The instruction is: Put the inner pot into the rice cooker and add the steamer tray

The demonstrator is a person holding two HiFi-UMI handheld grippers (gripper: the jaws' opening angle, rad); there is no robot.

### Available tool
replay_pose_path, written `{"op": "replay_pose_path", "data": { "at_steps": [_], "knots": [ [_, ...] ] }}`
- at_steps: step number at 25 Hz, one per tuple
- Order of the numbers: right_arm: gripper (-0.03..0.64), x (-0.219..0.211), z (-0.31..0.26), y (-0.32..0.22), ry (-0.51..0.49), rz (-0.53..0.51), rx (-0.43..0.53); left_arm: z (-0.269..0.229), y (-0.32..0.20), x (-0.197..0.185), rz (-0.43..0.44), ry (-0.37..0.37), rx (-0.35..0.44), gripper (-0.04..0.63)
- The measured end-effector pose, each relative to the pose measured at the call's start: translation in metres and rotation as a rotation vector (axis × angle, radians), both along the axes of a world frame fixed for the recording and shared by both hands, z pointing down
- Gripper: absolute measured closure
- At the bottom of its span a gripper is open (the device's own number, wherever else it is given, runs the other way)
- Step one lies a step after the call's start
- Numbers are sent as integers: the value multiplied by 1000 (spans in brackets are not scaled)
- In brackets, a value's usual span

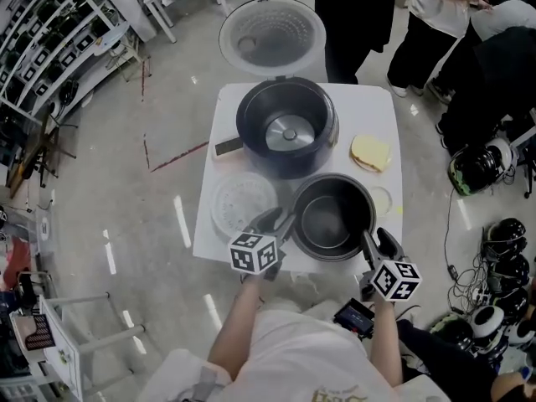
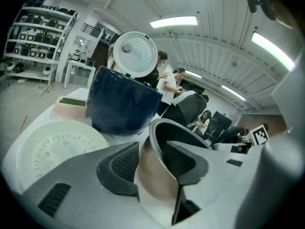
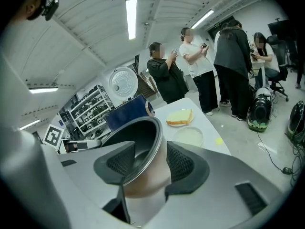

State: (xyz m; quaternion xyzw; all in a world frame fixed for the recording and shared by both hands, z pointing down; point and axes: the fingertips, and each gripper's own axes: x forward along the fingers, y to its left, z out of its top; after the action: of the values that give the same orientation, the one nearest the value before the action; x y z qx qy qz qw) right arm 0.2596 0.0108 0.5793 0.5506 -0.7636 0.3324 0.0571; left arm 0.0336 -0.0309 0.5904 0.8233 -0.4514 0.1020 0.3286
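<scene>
The dark inner pot (image 1: pixel 333 218) stands on the white table (image 1: pixel 381 99), in front of the open rice cooker (image 1: pixel 251 111). The white steamer tray (image 1: pixel 241 201) lies flat to the pot's left. My left gripper (image 1: pixel 280 223) is at the pot's left rim, and in the left gripper view (image 2: pixel 155 161) its jaws straddle the pot wall (image 2: pixel 157 180), one pad inside and one outside, with a gap. My right gripper (image 1: pixel 368 241) is at the right rim and straddles it (image 3: pixel 150 163) the same way, open. The pot rests on the table.
The cooker's lid (image 1: pixel 272 33) stands hinged back behind it. A yellow sponge-like block (image 1: pixel 370 152) and a small clear dish (image 1: pixel 381 199) lie at the table's right. People stand behind the table, and shelves and helmets line the floor at both sides.
</scene>
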Motion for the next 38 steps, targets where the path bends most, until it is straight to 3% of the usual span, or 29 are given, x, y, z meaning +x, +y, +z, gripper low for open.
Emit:
{"op": "replay_pose_path", "data": {
  "at_steps": [4, 10, 13, 23, 30, 38],
  "knots": [
    [399, -4, 4, -5, 1, -30, -12, 0, 0, 0, -19, 0, -6, 410],
    [407, -6, 12, -12, -14, -59, -44, 2, 5, 2, -105, 129, -67, 403],
    [410, -11, 12, -16, -2, -89, -45, 5, 6, 3, -134, 151, -79, 402],
    [468, -11, 18, -26, 32, -126, -32, 10, 6, 13, -170, 104, -61, 477],
    [485, -7, 14, -22, -2, -127, -42, 7, 10, 15, -201, 118, -78, 492],
    [489, -9, -12, -27, -47, -154, 1, -20, 7, 12, -226, 132, -25, 495]
  ]
}}
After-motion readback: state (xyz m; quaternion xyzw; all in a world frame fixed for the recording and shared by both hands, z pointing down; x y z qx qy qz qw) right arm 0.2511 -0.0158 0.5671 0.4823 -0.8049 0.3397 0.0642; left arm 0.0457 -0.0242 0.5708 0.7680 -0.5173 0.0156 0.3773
